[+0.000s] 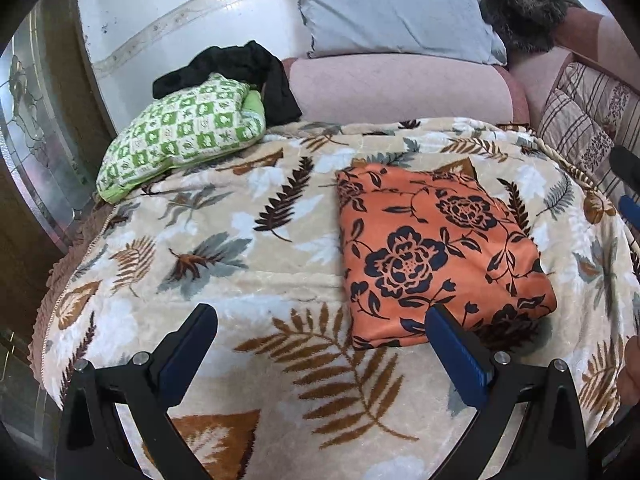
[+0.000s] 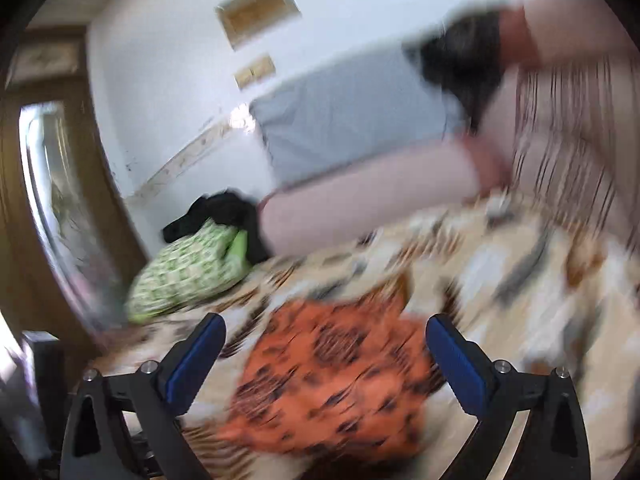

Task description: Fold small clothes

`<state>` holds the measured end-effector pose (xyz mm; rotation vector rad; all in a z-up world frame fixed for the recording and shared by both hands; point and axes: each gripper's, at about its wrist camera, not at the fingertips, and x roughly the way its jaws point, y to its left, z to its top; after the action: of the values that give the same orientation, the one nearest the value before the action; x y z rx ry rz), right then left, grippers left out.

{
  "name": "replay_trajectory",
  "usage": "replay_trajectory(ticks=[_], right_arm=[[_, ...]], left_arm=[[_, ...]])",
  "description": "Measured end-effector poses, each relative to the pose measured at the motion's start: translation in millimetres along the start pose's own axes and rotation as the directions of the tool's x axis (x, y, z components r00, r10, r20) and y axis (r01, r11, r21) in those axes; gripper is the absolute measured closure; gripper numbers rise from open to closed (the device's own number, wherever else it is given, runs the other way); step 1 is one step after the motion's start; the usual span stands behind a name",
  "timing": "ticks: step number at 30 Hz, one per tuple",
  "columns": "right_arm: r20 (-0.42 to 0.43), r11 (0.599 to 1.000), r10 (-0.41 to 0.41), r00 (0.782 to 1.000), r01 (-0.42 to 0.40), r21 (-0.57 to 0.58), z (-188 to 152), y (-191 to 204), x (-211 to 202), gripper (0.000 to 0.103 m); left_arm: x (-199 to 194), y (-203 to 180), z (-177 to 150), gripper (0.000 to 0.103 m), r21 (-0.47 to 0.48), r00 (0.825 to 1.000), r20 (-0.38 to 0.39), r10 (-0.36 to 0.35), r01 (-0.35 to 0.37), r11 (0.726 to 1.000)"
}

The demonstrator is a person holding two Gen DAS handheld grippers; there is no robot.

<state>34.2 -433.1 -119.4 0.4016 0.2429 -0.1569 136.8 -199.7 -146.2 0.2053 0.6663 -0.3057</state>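
Note:
An orange garment with dark blue flowers (image 1: pixel 436 252) lies folded into a flat square on the leaf-patterned blanket (image 1: pixel 240 248). My left gripper (image 1: pixel 320 320) hangs open above the blanket just in front of the garment's near edge, nothing between its blue pads. In the blurred right wrist view the same orange garment (image 2: pixel 336 380) lies below and ahead of my right gripper (image 2: pixel 324 332), whose jaws stand wide apart and hold nothing. The tip of the right gripper (image 1: pixel 628 184) shows at the right edge of the left wrist view.
A green-and-white checked bundle (image 1: pixel 180 136) with a black garment (image 1: pixel 240 72) behind it sits at the back left. A pink bolster (image 1: pixel 400 88), a grey pillow (image 1: pixel 392 12) and striped cushions (image 1: pixel 588 120) line the back. A wooden door (image 2: pixel 48 200) stands left.

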Motion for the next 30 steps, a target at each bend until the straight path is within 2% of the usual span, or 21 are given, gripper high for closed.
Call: replay_trajectory(ticks=[4,6,8,9,12,15,17,20,23,26,30], right_arm=[[0.084,0.995,-0.077,0.993,0.082,-0.053,4.1,4.4,-12.3,0.000],[0.080,0.989,-0.131,0.988,0.136,-0.053,5.6,1.0,-13.8,0.000],[0.029,0.988,-0.152,0.988,0.153,-0.031,4.1,-9.2,-11.7,0.000],[-0.024,0.989,-0.148,0.989,0.149,0.008,3.5,-17.2,-5.8,0.000],[-0.134,0.981,-0.151,0.980,0.164,0.099,-1.5,-39.1,8.7,0.000],[-0.223,0.975,-0.114,0.968,0.152,0.164,-9.2,-54.5,21.3,0.000],[-0.246,0.974,-0.082,0.966,0.130,0.187,-13.0,-57.2,25.6,0.000],[-0.260,0.984,-0.058,0.964,0.099,0.151,-16.2,-47.4,28.8,0.000],[-0.286,0.993,-0.030,0.958,0.060,0.097,-21.1,-33.3,35.1,0.000],[-0.289,0.996,-0.083,0.954,0.088,0.003,-27.0,-18.5,38.7,0.000],[-0.283,0.991,-0.130,0.950,0.113,-0.075,-27.5,-8.9,40.0,0.000]], left_arm=[[1.9,6.9,2.6,0.000,-0.019,1.000,-0.019,0.009,-0.009,1.000],[10.1,9.7,4.0,0.000,-0.019,0.999,-0.045,0.028,-0.028,0.999],[24.0,15.0,6.5,0.000,-0.042,0.996,-0.084,0.013,-0.017,0.999],[30.5,18.4,7.8,0.000,-0.060,0.994,-0.107,-0.006,0.000,0.998],[50.8,29.0,13.1,0.000,-0.131,0.979,-0.180,-0.096,0.073,0.989],[62.0,33.1,20.3,0.000,-0.167,0.974,-0.190,-0.124,0.092,0.982],[68.5,32.3,27.5,0.000,-0.173,0.972,-0.194,-0.131,0.098,0.980],[77.5,25.9,35.5,0.000,-0.146,0.973,-0.194,-0.123,0.095,0.985],[93.0,13.5,32.6,0.000,-0.062,0.969,-0.243,-0.054,0.040,0.997],[98.4,5.3,22.0,0.000,-0.015,0.965,-0.259,-0.037,0.034,0.999],[96.7,4.2,15.4,0.000,-0.015,0.966,-0.254,-0.041,0.039,0.999]])
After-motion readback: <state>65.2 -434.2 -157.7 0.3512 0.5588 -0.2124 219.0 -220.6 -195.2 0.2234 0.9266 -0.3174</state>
